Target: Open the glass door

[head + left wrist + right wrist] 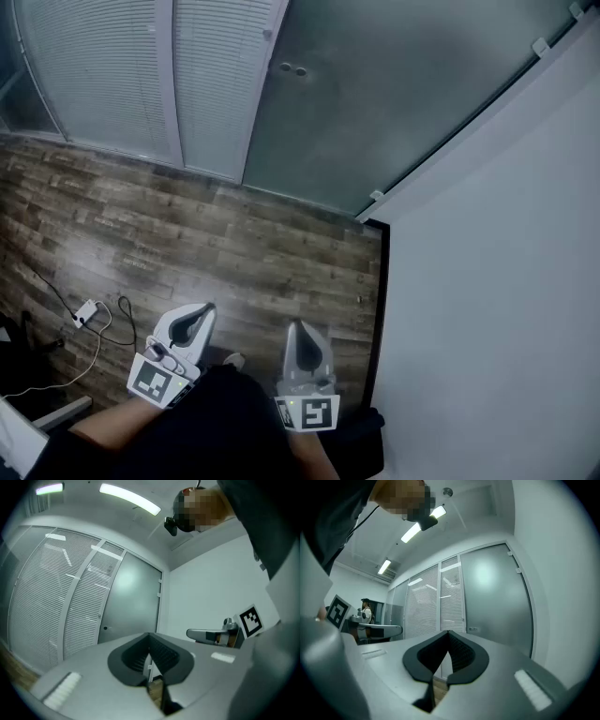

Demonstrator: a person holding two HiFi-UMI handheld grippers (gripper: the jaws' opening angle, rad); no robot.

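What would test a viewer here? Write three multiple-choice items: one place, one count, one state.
1. The glass door stands: A) between the blinds and the white wall; B) left of the blinds; C) on the ceiling.
2. The door's round fittings number: A) one; B) two; C) five.
3. The left gripper and right gripper are: A) wide open; B) gripping the door; C) shut, empty.
Key: A, blinds at its left, wall at its right; B, two sit side by side; C, jaws together, nothing between.
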